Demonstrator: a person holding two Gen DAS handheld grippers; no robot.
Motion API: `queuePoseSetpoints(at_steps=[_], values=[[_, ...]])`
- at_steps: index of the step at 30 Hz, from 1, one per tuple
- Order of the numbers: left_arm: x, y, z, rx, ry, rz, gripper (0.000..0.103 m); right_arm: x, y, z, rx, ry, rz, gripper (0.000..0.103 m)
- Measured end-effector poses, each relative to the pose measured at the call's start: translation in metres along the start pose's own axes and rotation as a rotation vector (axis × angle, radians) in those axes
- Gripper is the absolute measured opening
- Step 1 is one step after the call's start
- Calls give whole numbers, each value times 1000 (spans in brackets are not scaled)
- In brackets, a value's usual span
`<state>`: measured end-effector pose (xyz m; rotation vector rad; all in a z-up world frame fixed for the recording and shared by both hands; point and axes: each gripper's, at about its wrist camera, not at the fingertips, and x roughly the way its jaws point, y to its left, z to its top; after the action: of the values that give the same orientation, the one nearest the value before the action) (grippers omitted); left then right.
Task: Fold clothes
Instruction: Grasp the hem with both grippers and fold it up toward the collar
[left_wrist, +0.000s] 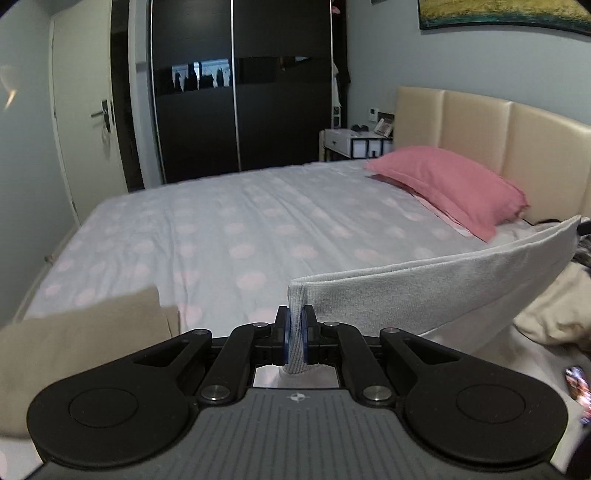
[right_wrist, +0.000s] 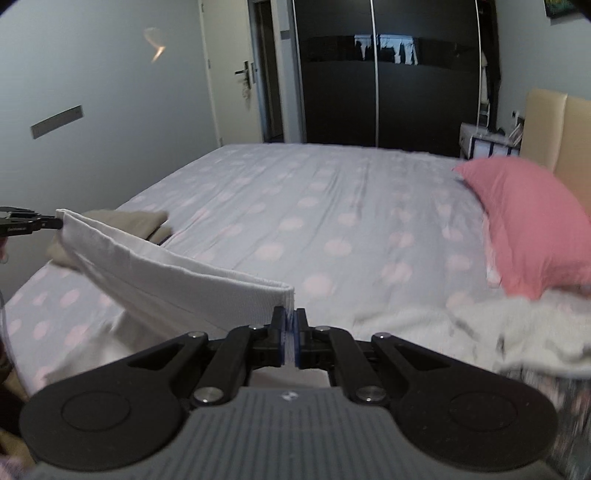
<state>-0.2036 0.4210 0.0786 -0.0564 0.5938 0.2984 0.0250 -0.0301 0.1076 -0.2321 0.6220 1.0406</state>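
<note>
A white cloth (left_wrist: 424, 280) hangs stretched in the air above the bed, doubled over along its top edge. My left gripper (left_wrist: 294, 317) is shut on one corner of it. My right gripper (right_wrist: 290, 319) is shut on the other corner of the white cloth (right_wrist: 166, 273). In the right wrist view the left gripper (right_wrist: 55, 222) shows at the far left edge, pinching the cloth's end. A folded beige garment (left_wrist: 74, 339) lies on the bed at the near left. A pile of crumpled light clothes (right_wrist: 517, 332) sits at the near right, below the pillow.
The bed (left_wrist: 240, 229) has a pale sheet with pink dots. A pink pillow (left_wrist: 450, 184) rests against the beige headboard (left_wrist: 498, 129). A dark sliding wardrobe (left_wrist: 240, 92) and a white door (left_wrist: 85, 122) stand beyond the bed. A white nightstand (left_wrist: 351, 142) stands beside the headboard.
</note>
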Motion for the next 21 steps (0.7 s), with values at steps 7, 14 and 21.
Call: queuePoseSetpoints(at_steps=[7, 14, 21], values=[[-39, -16, -59, -24, 123, -68, 4, -29, 26, -75, -23, 131, 71, 4], [-49, -33, -117, 53, 346, -154, 4, -19, 54, -125, -214, 350, 129, 4], [-20, -65, -150, 294, 569, -199, 4, 25, 89, -172, -518, 612, 172, 0]])
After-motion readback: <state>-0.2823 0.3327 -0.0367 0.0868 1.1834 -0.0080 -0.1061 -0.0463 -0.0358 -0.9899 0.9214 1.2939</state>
